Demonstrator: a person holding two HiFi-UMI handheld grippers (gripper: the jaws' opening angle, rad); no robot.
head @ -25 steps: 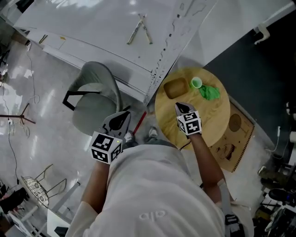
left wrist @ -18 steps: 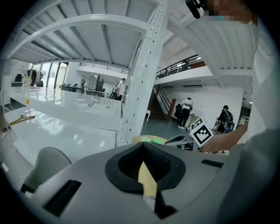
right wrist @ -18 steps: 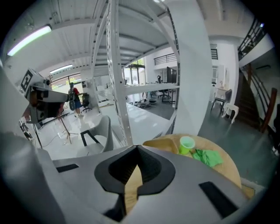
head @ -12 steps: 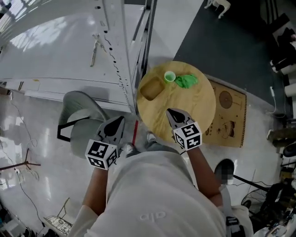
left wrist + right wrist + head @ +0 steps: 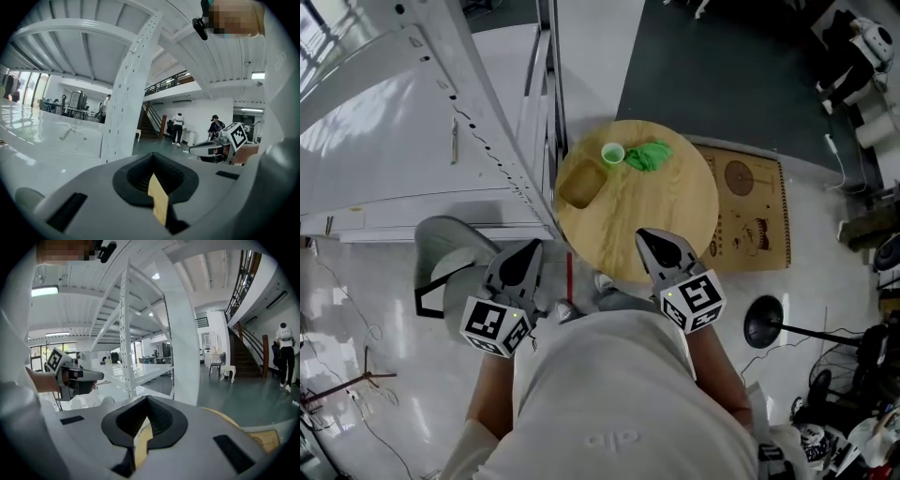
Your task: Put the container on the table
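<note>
A brown shallow container (image 5: 581,185) stands on the round wooden table (image 5: 675,216), near its far left edge. Beside it are a small green cup (image 5: 613,153) and a crumpled green cloth (image 5: 649,156). My right gripper (image 5: 647,236) hovers at the table's near edge, shut, with nothing between its jaws; its own view (image 5: 147,405) looks level past the table rim. My left gripper (image 5: 531,247) is off the table to the left, over the floor by the chair, and its jaws (image 5: 153,162) meet with nothing held. Both are well short of the container.
A white metal shelving rack (image 5: 502,141) rises right beside the table's left edge. A grey chair (image 5: 450,267) stands below my left gripper. A printed cardboard sheet (image 5: 745,211) lies on the floor right of the table, with a black round stand base (image 5: 764,323) nearby. Several people stand far off.
The view has swung round, and the table now sits higher and more central. Both grippers have risen; the right one has come back from over the tabletop to its near edge.
</note>
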